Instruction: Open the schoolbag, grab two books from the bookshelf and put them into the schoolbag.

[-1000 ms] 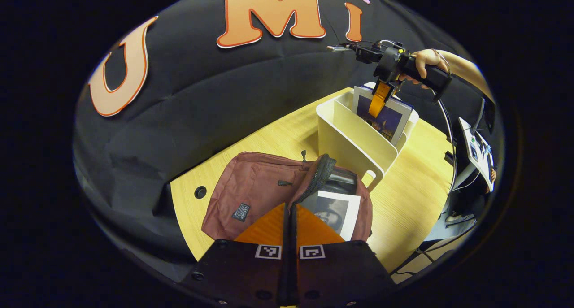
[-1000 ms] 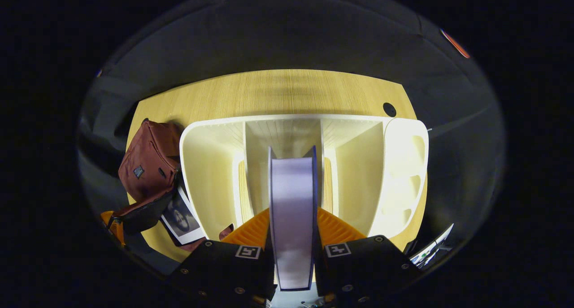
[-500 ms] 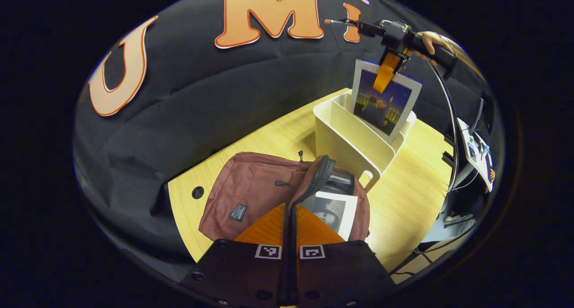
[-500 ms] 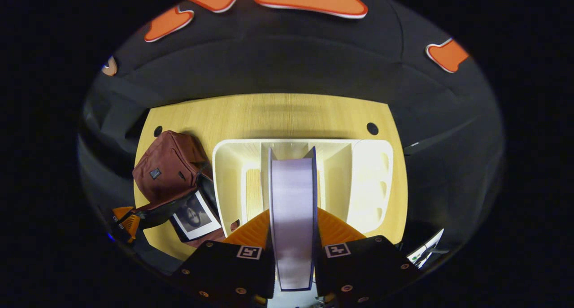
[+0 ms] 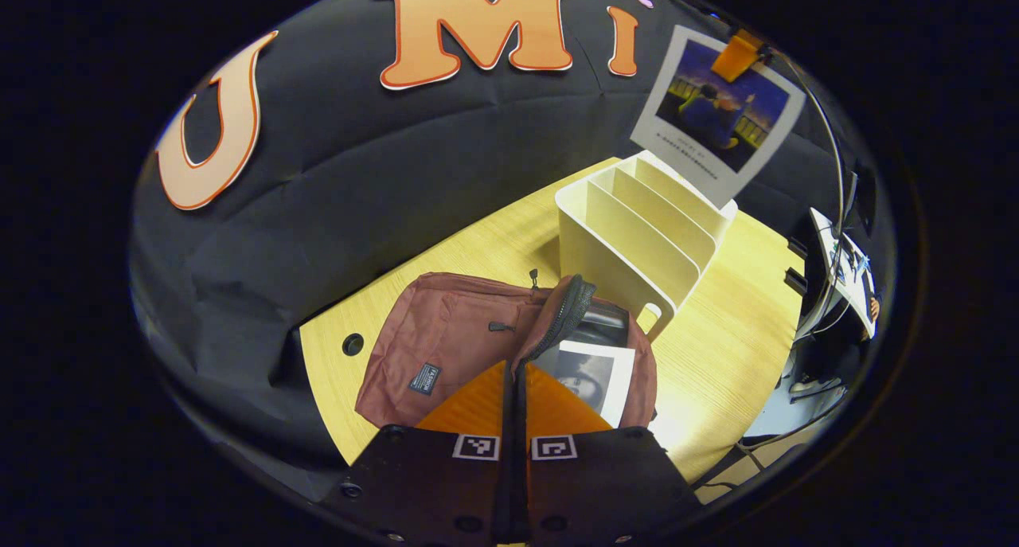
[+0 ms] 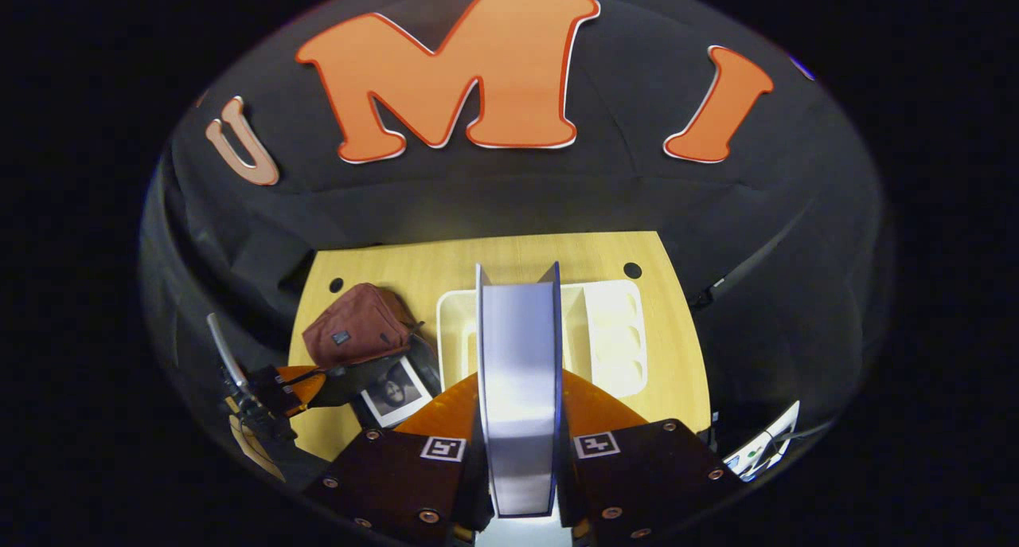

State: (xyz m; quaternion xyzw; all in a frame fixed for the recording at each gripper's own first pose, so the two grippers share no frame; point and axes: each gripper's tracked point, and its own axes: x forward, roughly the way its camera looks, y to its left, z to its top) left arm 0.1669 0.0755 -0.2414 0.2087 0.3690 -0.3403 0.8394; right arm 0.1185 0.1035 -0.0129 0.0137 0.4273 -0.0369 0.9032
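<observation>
A maroon schoolbag lies on the wooden table, its zipped flap pulled up. My left gripper is shut on that flap. A black-and-white book sits in the opening. High above the white bookshelf, my right gripper is shut on a second book with a dark blue cover, clear of the slots. In the right gripper view this book stands edge-on between the fingers of the right gripper, over the bookshelf, with the schoolbag and left gripper at the left.
The bookshelf's slots stand bare beside the bag. A round cable hole lies near the table's left corner. A side desk with equipment and cables stands off the right edge. The black cloth wall rises behind the table.
My right gripper has lifted the blue book straight up out of the bookshelf until it hangs well above it. The left gripper and the bag flap have stayed put.
</observation>
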